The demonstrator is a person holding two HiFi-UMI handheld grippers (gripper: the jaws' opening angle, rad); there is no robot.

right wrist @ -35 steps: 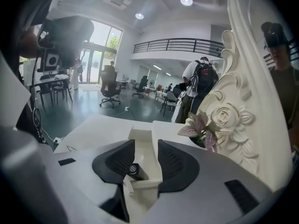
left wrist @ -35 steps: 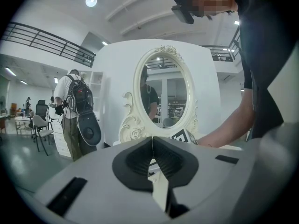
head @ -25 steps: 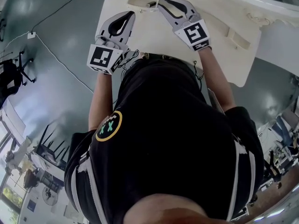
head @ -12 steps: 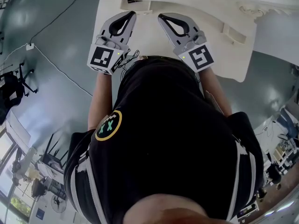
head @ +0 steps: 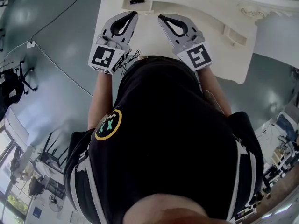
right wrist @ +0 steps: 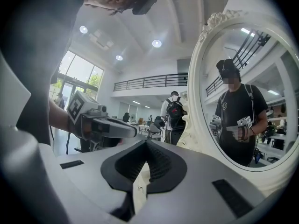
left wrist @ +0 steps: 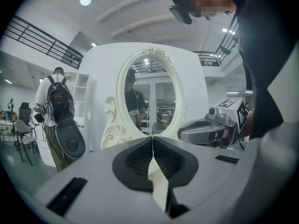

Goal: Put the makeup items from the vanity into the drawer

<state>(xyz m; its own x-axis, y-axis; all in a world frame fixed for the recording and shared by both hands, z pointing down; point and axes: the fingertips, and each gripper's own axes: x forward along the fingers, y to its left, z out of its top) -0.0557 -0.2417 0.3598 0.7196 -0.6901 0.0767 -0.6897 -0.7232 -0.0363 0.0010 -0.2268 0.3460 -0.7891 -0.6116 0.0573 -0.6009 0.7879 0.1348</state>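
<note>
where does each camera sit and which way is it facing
Head view: on the head, steeply down at the vanity top; shirt, forearms, left gripper, right gripper show.
Left gripper view: along its shut jaws toward the mirror; right gripper at right.
Right gripper view: along its shut jaws; left gripper at left; shares the mirror.

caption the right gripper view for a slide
Right gripper, jaws shut and empty, facing the mirror, left gripper alongside
</note>
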